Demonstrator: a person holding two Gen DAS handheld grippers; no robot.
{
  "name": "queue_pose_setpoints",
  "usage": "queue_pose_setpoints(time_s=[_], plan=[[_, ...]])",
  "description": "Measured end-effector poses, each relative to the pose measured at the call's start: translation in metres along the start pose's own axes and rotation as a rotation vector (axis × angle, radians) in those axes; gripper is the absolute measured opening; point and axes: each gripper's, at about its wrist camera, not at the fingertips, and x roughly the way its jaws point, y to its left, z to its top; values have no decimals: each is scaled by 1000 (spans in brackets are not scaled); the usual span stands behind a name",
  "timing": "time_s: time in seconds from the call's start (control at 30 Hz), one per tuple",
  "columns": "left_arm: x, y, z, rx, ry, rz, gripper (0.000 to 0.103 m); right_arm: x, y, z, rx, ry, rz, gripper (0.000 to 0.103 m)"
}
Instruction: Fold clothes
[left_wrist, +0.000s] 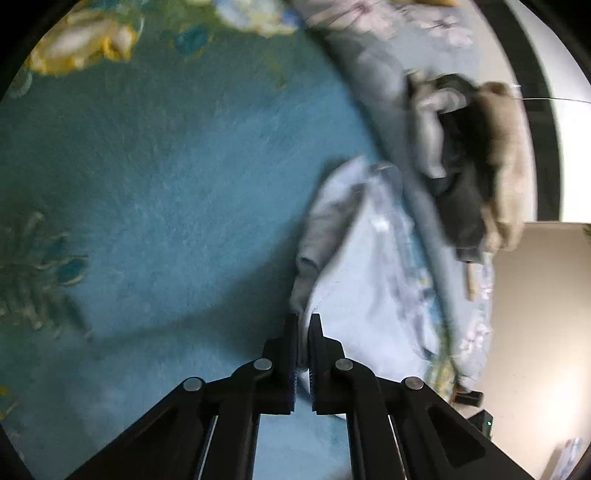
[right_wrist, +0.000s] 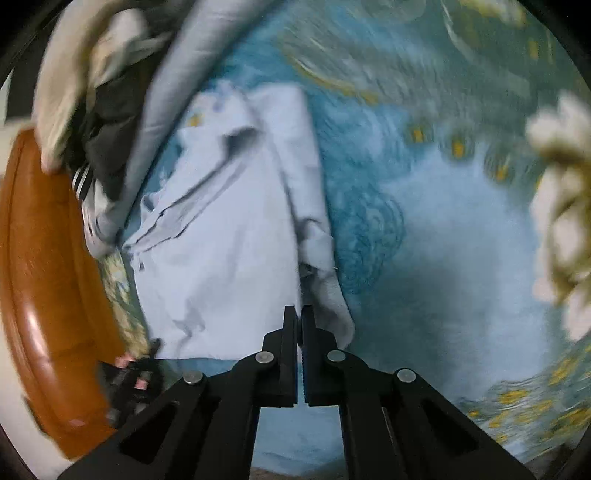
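Note:
A pale blue garment (left_wrist: 365, 280) lies on a teal bedspread (left_wrist: 166, 177). My left gripper (left_wrist: 304, 321) is shut on an edge of it, with cloth pinched between the jaws. In the right wrist view the same pale blue garment (right_wrist: 221, 229) spreads out flat, with a fold along its right side. My right gripper (right_wrist: 299, 314) is shut on its near edge at that fold. Both views are blurred by motion.
A heap of grey, dark and beige clothes (left_wrist: 469, 158) lies beyond the garment, also in the right wrist view (right_wrist: 92, 96). A brown wooden bed frame (right_wrist: 40, 280) runs along the left. A cream floral pattern (right_wrist: 561, 206) marks the teal bedspread (right_wrist: 443, 229).

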Motion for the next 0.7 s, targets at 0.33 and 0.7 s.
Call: queue_pose_setpoints(time_s=[0.33,0.7], plan=[[7,51,-29,-18,100,26,7,-4,-21,-6,-34,79,-116,1],[-11,-9,49,161,18,75,37,-14,6,41,-40,-66,5,24]])
